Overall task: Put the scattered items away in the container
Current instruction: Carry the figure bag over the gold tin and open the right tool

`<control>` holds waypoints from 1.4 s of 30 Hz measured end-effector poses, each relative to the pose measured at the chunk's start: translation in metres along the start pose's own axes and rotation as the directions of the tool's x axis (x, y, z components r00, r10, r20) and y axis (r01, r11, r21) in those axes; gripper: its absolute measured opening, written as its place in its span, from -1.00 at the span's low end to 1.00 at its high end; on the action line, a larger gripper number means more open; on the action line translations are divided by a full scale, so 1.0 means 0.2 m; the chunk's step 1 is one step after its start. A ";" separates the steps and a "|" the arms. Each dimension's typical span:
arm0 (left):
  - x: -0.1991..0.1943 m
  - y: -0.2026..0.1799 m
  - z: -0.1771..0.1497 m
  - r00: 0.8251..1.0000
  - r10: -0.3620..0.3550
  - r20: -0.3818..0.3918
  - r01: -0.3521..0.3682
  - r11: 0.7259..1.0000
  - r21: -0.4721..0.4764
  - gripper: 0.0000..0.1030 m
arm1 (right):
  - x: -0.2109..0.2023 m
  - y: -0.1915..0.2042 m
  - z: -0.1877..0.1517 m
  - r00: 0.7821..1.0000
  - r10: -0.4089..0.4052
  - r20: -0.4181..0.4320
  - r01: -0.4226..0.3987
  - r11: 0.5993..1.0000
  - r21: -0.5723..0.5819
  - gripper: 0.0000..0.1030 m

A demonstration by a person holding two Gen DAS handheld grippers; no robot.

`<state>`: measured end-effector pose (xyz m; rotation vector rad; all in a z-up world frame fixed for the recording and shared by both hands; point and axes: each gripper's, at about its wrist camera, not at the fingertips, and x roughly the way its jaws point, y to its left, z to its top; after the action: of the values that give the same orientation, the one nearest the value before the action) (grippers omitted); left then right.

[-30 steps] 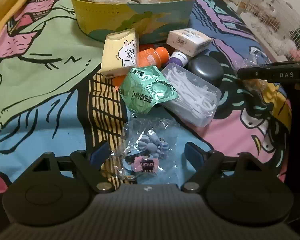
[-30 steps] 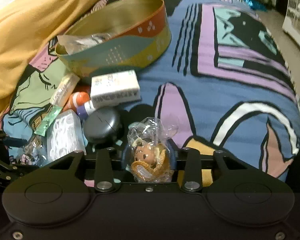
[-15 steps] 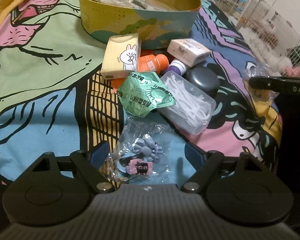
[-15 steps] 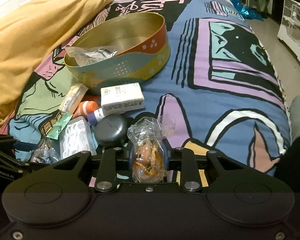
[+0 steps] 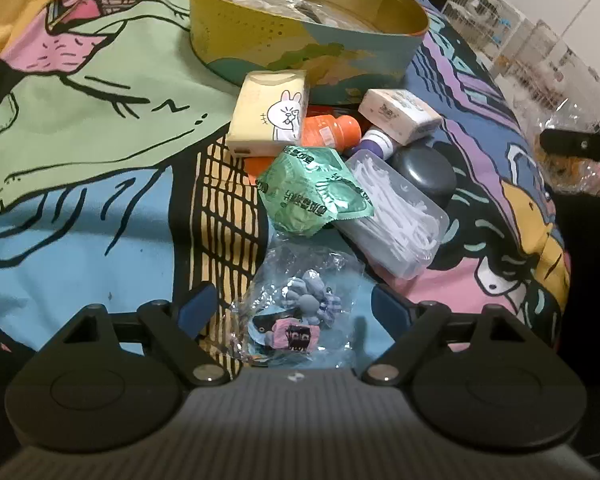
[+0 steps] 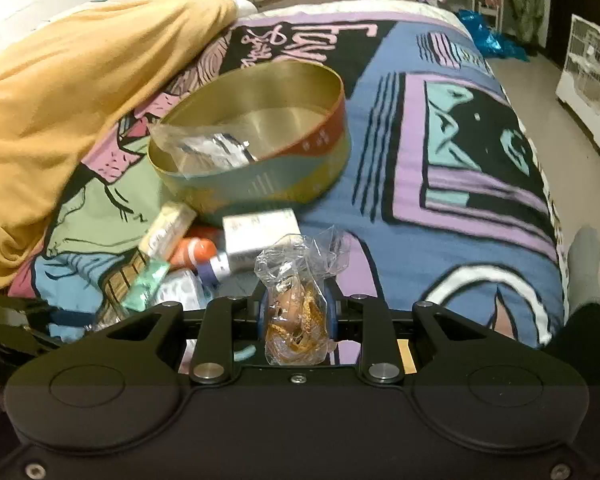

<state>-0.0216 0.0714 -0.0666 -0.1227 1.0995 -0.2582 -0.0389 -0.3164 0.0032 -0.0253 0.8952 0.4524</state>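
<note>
A round tin (image 5: 300,46) stands on the bed, holding a clear wrapper (image 6: 216,150); it also shows in the right wrist view (image 6: 260,184). My left gripper (image 5: 296,308) is open around a clear bag of small grey and pink trinkets (image 5: 300,312) lying on the bedspread. My right gripper (image 6: 296,312) is shut on a clear bag with an orange figure (image 6: 296,312), lifted above the bed; it shows at the right edge of the left wrist view (image 5: 576,160).
In front of the tin lie a yellow tissue pack (image 5: 270,114), a white box (image 5: 400,114), an orange bottle (image 5: 328,132), a purple-capped bottle (image 5: 376,142), a green packet (image 5: 314,196), a floss-pick box (image 5: 396,216) and a dark round case (image 5: 424,172). A yellow blanket (image 6: 72,100) lies at the left.
My right gripper has risen with its bag and moved toward the tin. My left gripper has stayed open around the trinket bag, shifting slightly.
</note>
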 end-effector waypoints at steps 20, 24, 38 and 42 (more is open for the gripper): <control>0.00 0.04 -0.01 0.999 -0.038 0.027 0.040 0.997 -0.063 0.76 | -0.06 0.32 0.45 0.998 0.029 0.058 -0.019 0.986 -0.168 -0.52; 0.00 0.05 -0.02 0.999 -0.042 0.025 0.044 0.996 -0.078 0.76 | -0.03 0.36 0.55 0.997 0.033 0.066 -0.020 0.982 -0.187 -0.52; 0.02 0.06 -0.02 0.999 -0.043 0.020 0.045 0.995 -0.086 0.76 | 0.16 0.54 0.83 0.997 0.001 0.081 0.019 0.968 -0.252 -0.52; 0.02 0.06 -0.02 0.999 -0.043 0.020 0.044 0.995 -0.093 0.76 | 0.24 0.56 0.93 0.994 -0.038 0.102 0.062 0.968 -0.241 -0.50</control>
<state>-0.0218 0.0824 -0.0751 -0.2321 1.0925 -0.2442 0.0829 -0.1588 0.1029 -0.2494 0.7380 0.5102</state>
